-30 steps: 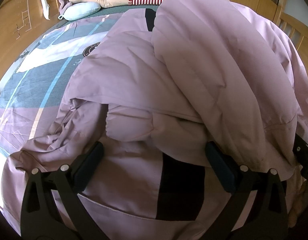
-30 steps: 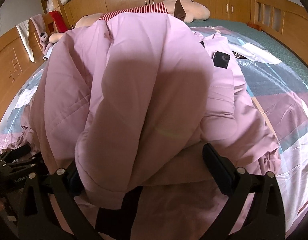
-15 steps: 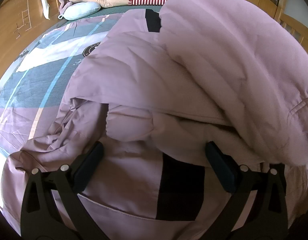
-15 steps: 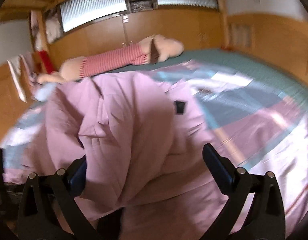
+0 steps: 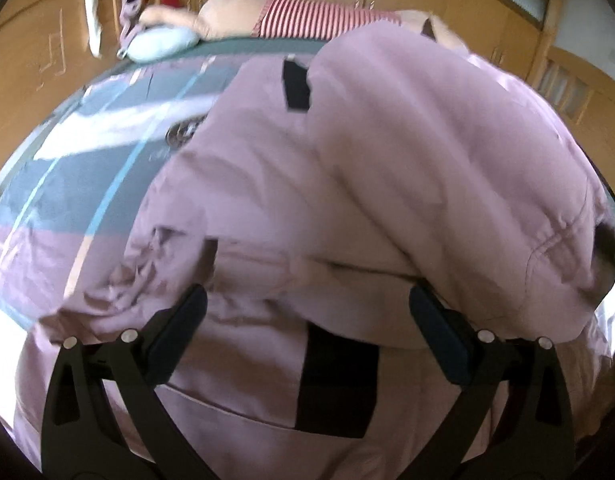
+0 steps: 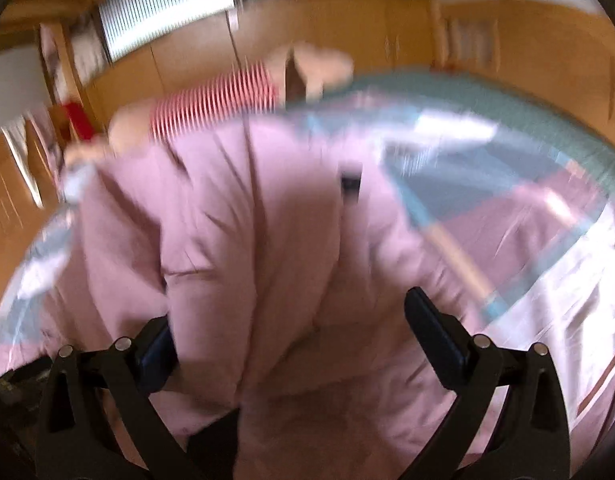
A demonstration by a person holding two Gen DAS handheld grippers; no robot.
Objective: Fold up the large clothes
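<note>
Hovering, jaws wide, over jacket (image 5: 347,184)

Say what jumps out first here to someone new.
A bulky pink coat fills both views, heaped on the patterned bed, one thick fold lying across its middle. Both the left gripper and the right gripper sit open, low over its near edge. Behind it, a striped plush toy lies against the wooden cabinets.
</note>
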